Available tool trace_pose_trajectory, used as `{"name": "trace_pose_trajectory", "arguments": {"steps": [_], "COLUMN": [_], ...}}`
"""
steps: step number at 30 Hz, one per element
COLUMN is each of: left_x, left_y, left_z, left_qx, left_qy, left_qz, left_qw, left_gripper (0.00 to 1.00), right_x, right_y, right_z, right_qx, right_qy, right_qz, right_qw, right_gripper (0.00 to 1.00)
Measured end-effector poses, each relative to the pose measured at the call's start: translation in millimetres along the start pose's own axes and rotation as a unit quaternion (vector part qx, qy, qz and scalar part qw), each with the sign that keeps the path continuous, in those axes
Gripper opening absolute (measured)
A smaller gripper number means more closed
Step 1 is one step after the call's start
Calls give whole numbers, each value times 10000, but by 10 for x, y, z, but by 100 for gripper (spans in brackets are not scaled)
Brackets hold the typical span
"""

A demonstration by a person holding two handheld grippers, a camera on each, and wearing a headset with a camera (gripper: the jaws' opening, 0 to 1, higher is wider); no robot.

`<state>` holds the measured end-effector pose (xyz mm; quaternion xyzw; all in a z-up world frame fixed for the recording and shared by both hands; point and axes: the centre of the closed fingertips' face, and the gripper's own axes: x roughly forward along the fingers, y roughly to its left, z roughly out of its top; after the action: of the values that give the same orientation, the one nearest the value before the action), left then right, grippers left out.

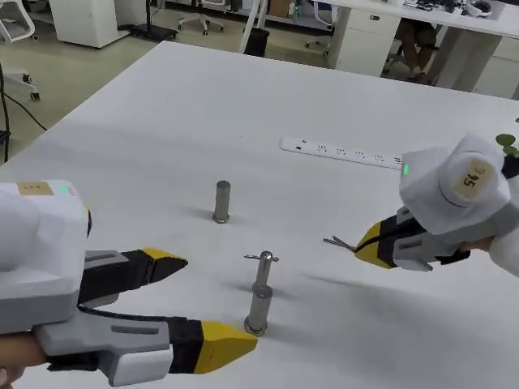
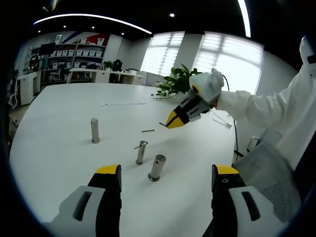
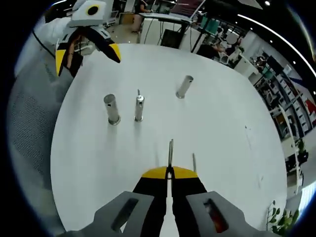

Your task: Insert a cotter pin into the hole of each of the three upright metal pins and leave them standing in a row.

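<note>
The right hand-held gripper (image 3: 169,173) has its jaws pressed together on a cotter pin (image 3: 170,148), whose long axis runs straight ahead along the jaws. The 3 metal pins stand upright on the desk (image 3: 222,123), ahead of this gripper and mostly to its left. The middle metal pin (image 3: 139,107) already carries a cotter pin through its top. The near metal pin (image 3: 111,108) and the far metal pin (image 3: 184,86) are bare.

The left hand-held gripper (image 2: 166,172) is spread wide and holds nothing. The near metal pin is just ahead of it, so this gripper seems better placed to steady that pin. A loose cotter pin (image 3: 193,160) lies just right of the right gripper's jaws.

The held pin probably has to line up with a cross-hole, but I cannot tell which way the holes face.
</note>
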<state>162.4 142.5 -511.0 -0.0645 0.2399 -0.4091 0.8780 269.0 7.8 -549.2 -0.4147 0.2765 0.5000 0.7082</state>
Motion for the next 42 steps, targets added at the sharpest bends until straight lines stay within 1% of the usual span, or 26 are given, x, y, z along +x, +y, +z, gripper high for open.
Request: {"name": "trace_pose_trajectory", "arguments": {"steps": [1,2,4,7,8,10,11,12,14,15,17,20,22,23,25,26,29,30,31,32,33,34,35,37,39,42], "left_x": [16,25,49,99,127,176,197,227,270,300,345,410,453,473,519,546,596,609,629,640,658,668,682,696,702,714], "left_y": [-2,-2,-9,-9,-9,-9,-11,-21,-36,-55,-94,-142,-172,-183,-217,-232,-262,-272,-284,-293,-306,-313,-321,-343,-360,-382], "left_z": [19,33,76,141,165,208,224,254,293,321,363,385,405,416,425,421,413,412,420,425,436,444,455,463,481,500], "left_qx": [-7,-10,-1,-3,14,57,58,63,52,35,25,-24,-33,-39,-34,-41,-7,-8,-20,-20,-33,-48,-49,3,40,25], "left_qy": [-9,-15,-42,-80,-77,-90,-90,-112,-146,-175,-236,-224,-230,-243,-238,-202,-144,-127,-122,-118,-115,-116,-113,-77,-96,-100], "left_qz": [-13,-18,-43,-79,-95,-109,-125,-156,-208,-266,-352,-465,-529,-551,-634,-668,-728,-752,-784,-808,-844,-865,-887,-940,-973,-1029], "left_qw": [10000,10000,10000,9999,9999,9999,9999,9998,9997,9995,9991,9987,9983,9982,9977,9976,9972,9971,9968,9967,9964,9962,9960,9955,9952,9946], "left_gripper": [72,71,71,69,68,67,67,66,63,62,62,59,56,55,53,53,52,50,49,48,48,47,46,42,39,35], "right_x": [-18,-42,-91,-161,-187,-224,-239,-269,-315,-356,-416,-484,-546,-556,-556,-546,-548,-543,-528,-533,-533,-526,-528,-526,-524,-523], "right_y": [19,8,51,71,74,91,100,107,124,129,148,171,180,190,239,281,339,369,412,422,439,447,456,484,503,516], "right_z": [-6,0,23,56,79,98,105,147,176,181,199,236,251,250,266,282,323,345,363,415,438,444,462,501,531,560], "right_qx": [-37,-9,-10,-107,-144,-159,-141,-19,10,-50,-38,-16,-185,-246,-233,-141,-277,-298,-298,-222,-259,-259,-293,-345,-364,-420], "right_qy": [-38,-87,-187,-265,-337,-388,-407,-554,-633,-643,-692,-775,-731,-684,-707,-736,-724,-734,-755,-901,-940,-908,-909,-944,-967,-980], "right_qz": [-18,-156,-233,-475,-582,-701,-728,-788,-874,-989,-1118,-1265,-1511,-1561,-1538,-1454,-1552,-1540,-1429,-1467,-1463,-1476,-1540,-1547,-1544,-1556], "right_qw": [10000,9998,9996,9985,9976,9967,9964,9953,9942,9930,9913,9889,9856,9851,9853,9865,9848,9849,9864,9848,9844,9845,9834,9828,9826,9820], "right_gripper": [0,0,0,0,0,0,0,0,0,0,0,0,0,0,0,0,0,0,0,0,0,0,0,0,0,0]}}
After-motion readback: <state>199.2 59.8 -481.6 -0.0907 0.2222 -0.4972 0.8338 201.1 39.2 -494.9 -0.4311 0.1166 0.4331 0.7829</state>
